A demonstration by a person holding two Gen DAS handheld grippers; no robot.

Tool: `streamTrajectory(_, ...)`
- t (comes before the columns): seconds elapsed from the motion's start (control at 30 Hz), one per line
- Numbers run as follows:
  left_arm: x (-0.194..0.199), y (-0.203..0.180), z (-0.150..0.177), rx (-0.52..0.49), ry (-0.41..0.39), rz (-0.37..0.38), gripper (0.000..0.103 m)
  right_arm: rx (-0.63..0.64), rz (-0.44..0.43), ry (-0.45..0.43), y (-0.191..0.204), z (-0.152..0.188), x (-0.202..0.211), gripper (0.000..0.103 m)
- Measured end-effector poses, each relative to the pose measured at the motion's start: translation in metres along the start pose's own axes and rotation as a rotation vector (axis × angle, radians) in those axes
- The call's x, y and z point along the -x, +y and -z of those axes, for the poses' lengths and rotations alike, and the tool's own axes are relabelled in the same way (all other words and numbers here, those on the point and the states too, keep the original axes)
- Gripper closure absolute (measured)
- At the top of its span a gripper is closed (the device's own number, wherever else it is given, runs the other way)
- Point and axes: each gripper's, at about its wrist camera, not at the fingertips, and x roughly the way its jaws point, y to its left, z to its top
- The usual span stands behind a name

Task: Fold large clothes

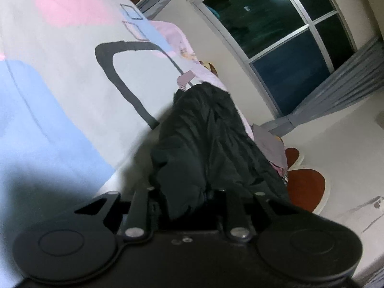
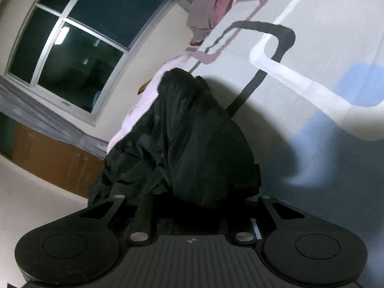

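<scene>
A large black garment [image 1: 204, 139] hangs from my left gripper [image 1: 204, 192], which is shut on its bunched edge; the fingertips are hidden in the cloth. The same black garment [image 2: 187, 139] fills the middle of the right wrist view, and my right gripper [image 2: 192, 199] is shut on another part of its edge, fingertips also buried in fabric. The garment droops toward the patterned bed sheet [image 1: 60, 84], which also shows in the right wrist view [image 2: 312, 48].
A pale pink garment [image 1: 211, 76] lies on the sheet beyond the black one. A heap of grey and red clothes [image 2: 211, 12] sits farther off. A dark window [image 1: 276, 36] and grey curtains [image 1: 348, 84] line the wall. Red round cushions [image 1: 304, 187] lie nearby.
</scene>
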Motion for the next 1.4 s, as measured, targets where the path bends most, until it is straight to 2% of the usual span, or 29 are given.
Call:
streamTrajectory(0.17,0.043,0.001,0.019,-0.029,0.011,0.025,0.082,0.024,0.006,-0.006,0.002,0.020,0.043,0.082)
streamTrajectory(0.47,0.129,0.030,0.090,-0.008,0.040,0.029,0.082,0.041,0.043,0.020,-0.028,0.078,0.135,0.082)
streamTrajectory(0.67,0.165,0.040,0.117,-0.004,0.021,0.020,0.082,0.038,0.041,0.047,-0.040,0.096,0.168,0.082)
streamTrajectory(0.8,0.181,0.047,0.135,0.010,0.005,0.002,0.081,0.004,0.030,0.074,-0.062,0.107,0.176,0.082)
streamTrajectory(0.9,0.182,0.058,0.143,0.033,0.008,0.010,0.075,-0.014,0.036,0.089,-0.076,0.107,0.168,0.074)
streamTrajectory(0.97,0.183,0.062,0.144,0.047,0.000,0.001,0.066,-0.010,0.051,0.096,-0.079,0.105,0.166,0.061)
streamTrajectory(1.0,0.185,0.063,0.144,0.047,-0.001,-0.006,0.063,0.007,0.081,0.088,-0.080,0.104,0.169,0.049)
streamTrajectory(1.03,0.188,0.063,0.143,0.050,-0.002,-0.020,0.058,0.021,0.095,0.081,-0.080,0.104,0.174,0.046)
streamTrajectory(1.07,0.192,0.063,0.143,0.047,-0.010,-0.035,0.047,0.029,0.095,0.081,-0.080,0.101,0.179,0.045)
streamTrajectory(1.13,0.201,0.064,0.145,0.050,-0.029,-0.051,0.035,0.054,0.120,0.074,-0.079,0.101,0.193,0.038)
streamTrajectory(1.17,0.205,0.066,0.146,0.059,-0.034,-0.035,0.035,0.080,0.137,0.044,-0.077,0.101,0.203,0.038)
streamTrajectory(1.23,0.210,0.067,0.146,0.075,-0.038,-0.027,0.035,0.164,0.184,-0.056,-0.064,0.101,0.225,0.039)
streamTrajectory(1.27,0.210,0.068,0.145,0.080,-0.038,-0.023,0.035,0.196,0.182,-0.104,-0.057,0.100,0.235,0.044)
streamTrajectory(1.3,0.210,0.069,0.146,0.087,-0.038,-0.023,0.035,0.227,0.154,-0.117,-0.048,0.099,0.239,0.066)
streamTrajectory(1.33,0.208,0.070,0.146,0.098,-0.036,-0.021,0.033,0.258,0.130,-0.100,-0.036,0.097,0.236,0.079)
streamTrajectory(1.4,0.200,0.072,0.150,0.125,-0.013,-0.007,0.033,0.357,0.074,-0.055,-0.005,0.099,0.222,0.086)
